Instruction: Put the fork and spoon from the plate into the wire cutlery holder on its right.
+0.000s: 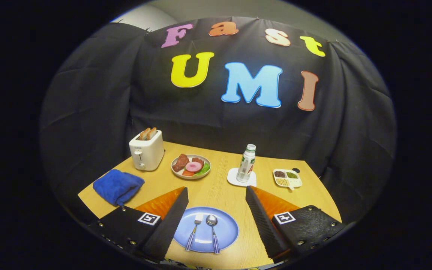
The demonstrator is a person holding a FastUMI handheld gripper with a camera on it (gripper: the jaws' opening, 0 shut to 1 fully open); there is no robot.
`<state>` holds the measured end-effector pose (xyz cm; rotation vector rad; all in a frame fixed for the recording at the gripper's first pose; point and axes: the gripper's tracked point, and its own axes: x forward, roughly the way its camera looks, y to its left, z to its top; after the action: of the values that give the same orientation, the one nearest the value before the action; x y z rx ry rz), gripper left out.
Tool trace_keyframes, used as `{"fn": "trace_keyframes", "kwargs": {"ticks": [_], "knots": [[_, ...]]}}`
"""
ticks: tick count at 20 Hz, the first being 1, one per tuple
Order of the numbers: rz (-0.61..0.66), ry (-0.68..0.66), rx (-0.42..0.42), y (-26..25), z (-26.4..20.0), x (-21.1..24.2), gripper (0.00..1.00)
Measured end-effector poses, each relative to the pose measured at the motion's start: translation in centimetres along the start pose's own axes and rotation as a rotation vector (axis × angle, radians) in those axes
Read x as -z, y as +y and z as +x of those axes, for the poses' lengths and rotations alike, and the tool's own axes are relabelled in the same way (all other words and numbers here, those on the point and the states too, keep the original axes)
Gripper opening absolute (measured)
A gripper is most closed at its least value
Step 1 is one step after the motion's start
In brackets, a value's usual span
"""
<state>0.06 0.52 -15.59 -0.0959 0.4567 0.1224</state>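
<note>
Black cloth forms the booth's wall behind and to both sides of a light wood-grain table [219,191]; above the cloth we see a strip of pale room wall.

Our gripper [216,195] hangs over the near part of the table with its jaws released and spread wide, grasping nothing. Between the fingers we find a blue plate [227,228]. On the plate lie the fork [194,232] and, just beside it on the right, the spoon [213,233]. Both lie with their working ends pointing away from us and their checked handles toward us. Neither finger touches the plate or the cutlery.

Beyond the fingers we note the following items on the table:
- a blue towel [118,186], bunched, near the left edge;
- a white toaster [146,150] with two bread slices standing in its slots, behind the towel;
- a round plate of food [191,166], just right of the toaster;
- a bottle [246,163], upright on a white coaster [232,178], ahead of the right finger;
- a white divided dish [288,177] holding three kinds of grains or seeds, right of the bottle.
</note>
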Motion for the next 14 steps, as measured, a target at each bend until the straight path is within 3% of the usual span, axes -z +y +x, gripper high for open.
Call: {"fn": "trace_keyframes", "kwargs": {"ticks": [1, 3, 5, 7, 11, 14], "knots": [[0.007, 0.044, -0.003, -0.1, 0.4, 1.0, 0.94], [0.018, 0.128, -0.031, 0.1, 1.3, 3.3, 0.81], [0.018, 0.223, -0.048, 0.2, 2.3, 5.9, 0.81], [0.011, 0.312, -0.069, 0.1, 2.8, 8.4, 0.69], [-0.022, 0.507, -0.123, 0.9, 3.9, 13.7, 0.69], [-0.055, 0.605, -0.116, 0.5, 4.6, 16.0, 0.69]]}}
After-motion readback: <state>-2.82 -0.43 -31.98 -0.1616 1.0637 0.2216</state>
